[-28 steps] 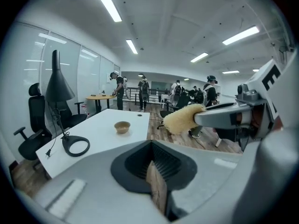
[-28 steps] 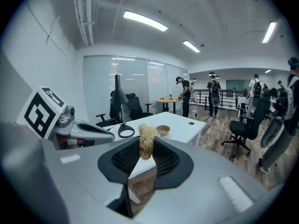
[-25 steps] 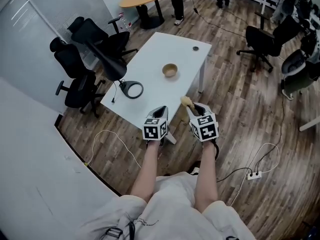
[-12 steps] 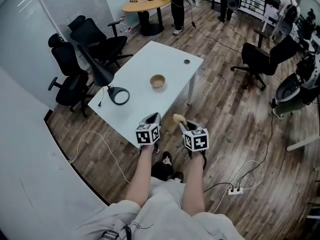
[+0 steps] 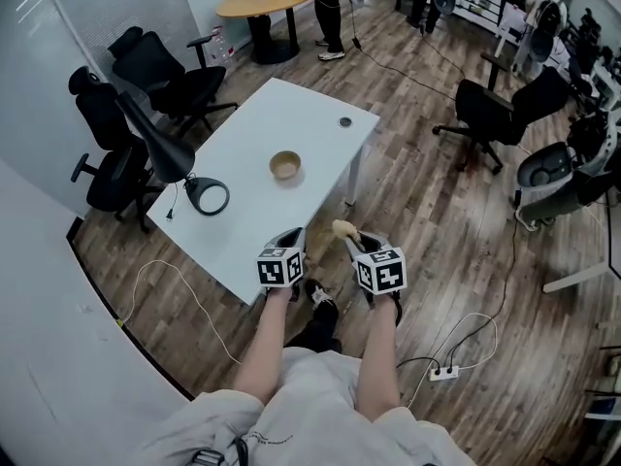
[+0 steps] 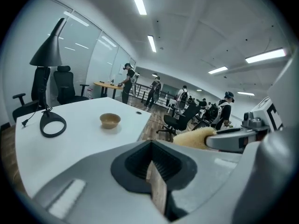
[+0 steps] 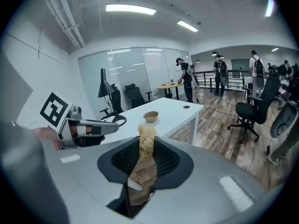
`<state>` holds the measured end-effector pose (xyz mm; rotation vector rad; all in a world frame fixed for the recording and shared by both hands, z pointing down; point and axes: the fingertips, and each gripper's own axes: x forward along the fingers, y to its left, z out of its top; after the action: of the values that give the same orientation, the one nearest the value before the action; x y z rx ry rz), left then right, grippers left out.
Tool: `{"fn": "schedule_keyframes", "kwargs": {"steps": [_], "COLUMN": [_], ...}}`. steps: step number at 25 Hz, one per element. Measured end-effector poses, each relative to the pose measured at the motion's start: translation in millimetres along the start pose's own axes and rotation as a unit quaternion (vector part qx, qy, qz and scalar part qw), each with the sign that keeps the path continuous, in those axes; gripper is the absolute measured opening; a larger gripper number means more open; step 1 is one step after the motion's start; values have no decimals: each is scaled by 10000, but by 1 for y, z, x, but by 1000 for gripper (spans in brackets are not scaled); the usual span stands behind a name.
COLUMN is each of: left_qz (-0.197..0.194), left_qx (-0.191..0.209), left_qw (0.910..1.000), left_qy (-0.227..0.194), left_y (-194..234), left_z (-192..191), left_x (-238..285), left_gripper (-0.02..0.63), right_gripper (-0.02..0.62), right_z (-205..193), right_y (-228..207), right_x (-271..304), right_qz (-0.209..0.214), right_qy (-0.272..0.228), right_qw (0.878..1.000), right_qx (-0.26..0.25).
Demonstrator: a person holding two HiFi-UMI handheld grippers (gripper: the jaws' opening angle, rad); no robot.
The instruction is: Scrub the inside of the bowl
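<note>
A small tan bowl (image 5: 285,165) stands upright on the white table (image 5: 243,231), well ahead of both grippers; it also shows in the left gripper view (image 6: 110,120) and the right gripper view (image 7: 150,116). My left gripper (image 5: 292,235) is held in the air off the table's near corner, jaws shut with nothing between them (image 6: 152,158). My right gripper (image 5: 357,241) is level with it to the right, shut on a pale yellow fibrous scrubber (image 7: 147,141) that sticks out past the jaws (image 5: 343,228).
A black desk lamp (image 5: 153,142) with a ring base (image 5: 207,197) stands on the table's left side. A small dark disc (image 5: 344,121) lies near its far corner. Black office chairs (image 5: 160,76) stand beyond, cables (image 5: 456,352) cross the wood floor, and people stand far off.
In the head view the table and bowl have slid left and slightly down. Both grippers stay side by side in front of me, the scrubber still in the right one.
</note>
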<state>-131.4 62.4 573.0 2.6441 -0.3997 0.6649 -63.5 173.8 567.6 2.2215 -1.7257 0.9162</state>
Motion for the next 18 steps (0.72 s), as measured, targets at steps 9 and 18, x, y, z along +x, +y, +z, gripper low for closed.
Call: {"fn": "schedule_keyframes", "kwargs": {"steps": [9,18], "left_qz": [395,719], "left_qx": [-744,-1108], "left_qw": [9962,9908], "left_qy": [-208,-286], "left_y": [62,133], "left_z": [48,109], "left_x": [50,90], "left_gripper": [0,0], "right_gripper": [107,107], "right_z": [40,119], "right_y": [-38,-72], "right_x": [62,127], "right_qz": [237,343], "right_qy": [474,689], "right_qw": [9983,9950], "right_qx": [-263,-642]}}
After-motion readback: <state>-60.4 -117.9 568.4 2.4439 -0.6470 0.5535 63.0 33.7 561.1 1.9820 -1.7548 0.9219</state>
